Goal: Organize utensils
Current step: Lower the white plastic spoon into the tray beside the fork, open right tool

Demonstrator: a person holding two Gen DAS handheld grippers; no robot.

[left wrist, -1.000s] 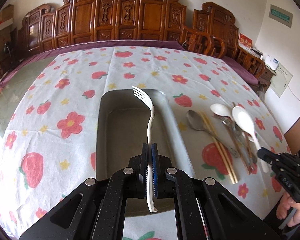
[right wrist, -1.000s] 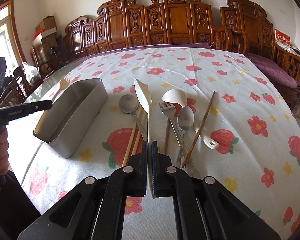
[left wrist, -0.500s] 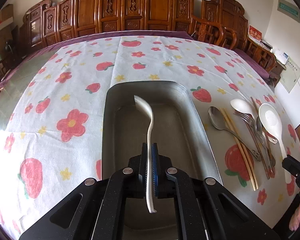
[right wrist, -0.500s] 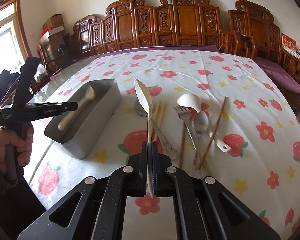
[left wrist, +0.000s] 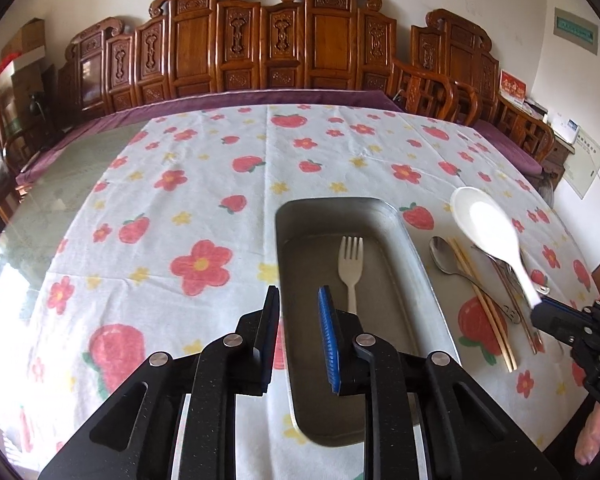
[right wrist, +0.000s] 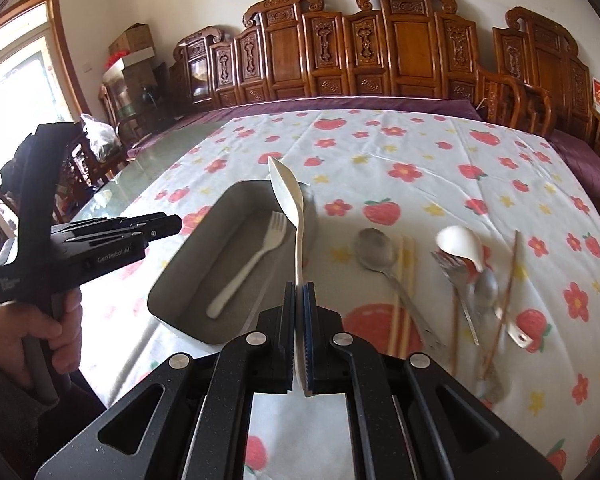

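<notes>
A white plastic fork (left wrist: 351, 268) lies flat inside the grey metal tray (left wrist: 416, 248), tines toward the far end. My left gripper (left wrist: 299, 292) hangs above the tray's near left wall. Its jaws are opening and nothing is between them. My right gripper (right wrist: 299, 286) is shut on the handle of a white plastic spoon (right wrist: 286, 192), whose bowl points up and away over the tray's (right wrist: 168, 280) right rim. From that side the fork (right wrist: 252, 264) and the left gripper (right wrist: 172, 224) also show. The held spoon (left wrist: 488, 228) hovers to the right of the tray.
Right of the tray lie a metal spoon (right wrist: 374, 252), wooden chopsticks (right wrist: 404, 280), a white ceramic spoon (right wrist: 460, 246) and more metal cutlery in a loose pile. A hand (right wrist: 40, 332) holds the left gripper's handle. Carved wooden chairs line the table's far edge.
The left gripper let go of the fork, which now lies in the tray, and its jaws have parted. The right gripper lifted the white spoon and carried it left toward the tray.
</notes>
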